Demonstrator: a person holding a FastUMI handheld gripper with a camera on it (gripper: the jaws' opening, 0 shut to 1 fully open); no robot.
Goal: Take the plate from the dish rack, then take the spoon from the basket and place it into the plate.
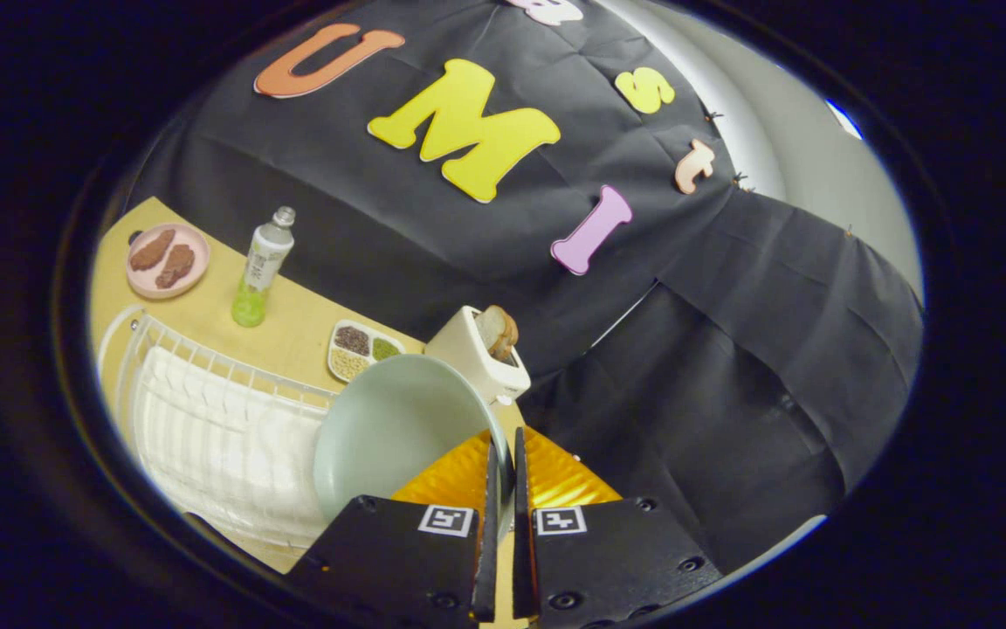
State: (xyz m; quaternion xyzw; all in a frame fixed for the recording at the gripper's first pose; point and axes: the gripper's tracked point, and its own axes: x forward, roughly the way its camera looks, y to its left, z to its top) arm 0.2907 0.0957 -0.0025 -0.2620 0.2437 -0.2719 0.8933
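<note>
My gripper (503,454) is shut on the rim of a pale green plate (389,428), both fingers pressing its edge. The plate stands on edge and tilted, lifted over the near end of the white wire dish rack (206,419). The rack lies to the left of the fingers on the wooden table (293,332). The view is rolled, so the table slopes.
Beyond the plate stands a white toaster (477,358) with a slice of bread in it. A divided dish of grains (361,348) sits beside it. Farther along the table are a clear bottle with green liquid (260,266) and a pink plate of brown food (167,259).
</note>
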